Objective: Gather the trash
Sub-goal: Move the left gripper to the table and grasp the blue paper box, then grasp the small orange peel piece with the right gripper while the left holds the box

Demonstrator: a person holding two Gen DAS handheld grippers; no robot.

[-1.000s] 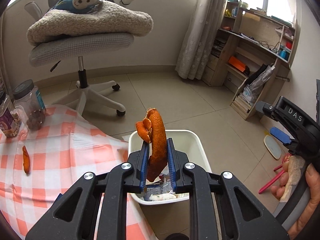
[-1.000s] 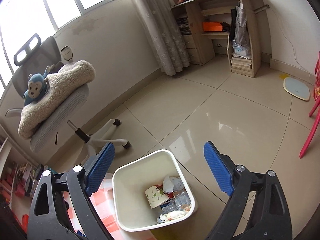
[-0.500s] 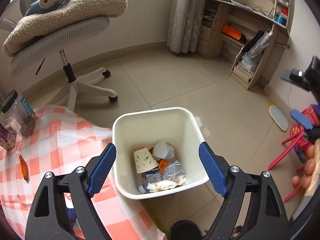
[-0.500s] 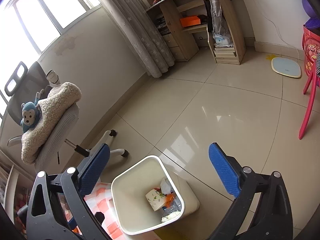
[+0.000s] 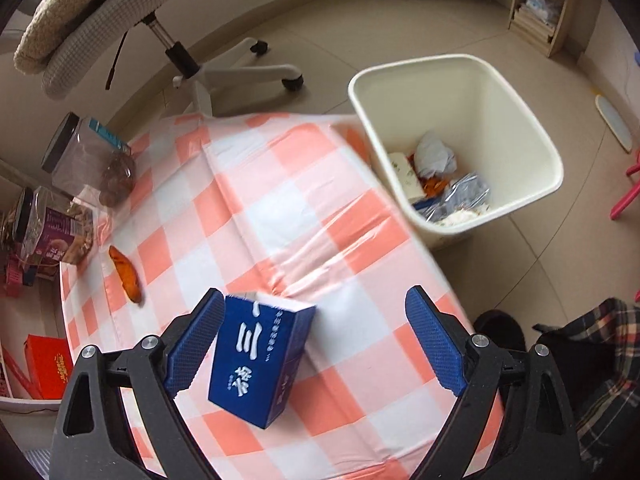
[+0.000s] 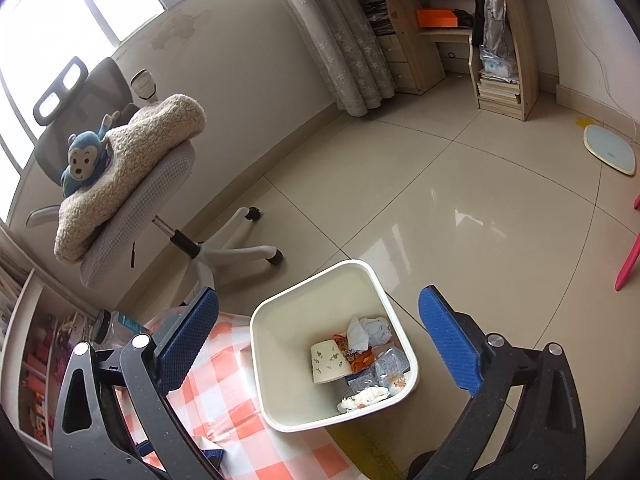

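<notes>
My left gripper (image 5: 316,340) is open above the checked table (image 5: 280,216). A blue carton (image 5: 260,364) with white characters stands between its jaws, close to the left finger. An orange peel (image 5: 126,274) lies on the cloth to the far left. The cream bin (image 5: 520,120) stands on the floor beside the table's right edge, holding a paper cup, wrappers and orange peel. My right gripper (image 6: 318,344) is open and empty above the bin (image 6: 280,360).
Two clear jars (image 5: 92,160) stand at the table's left edge. An office chair (image 6: 152,184) with a cushion and a blue monkey toy stands beyond the table. A bookshelf (image 6: 500,40) is by the far wall. A red box (image 5: 46,364) sits low on the left.
My left gripper opened and dropped the orange peel into the bin, then swung back over the table to the blue carton. My right gripper stayed open over the bin.
</notes>
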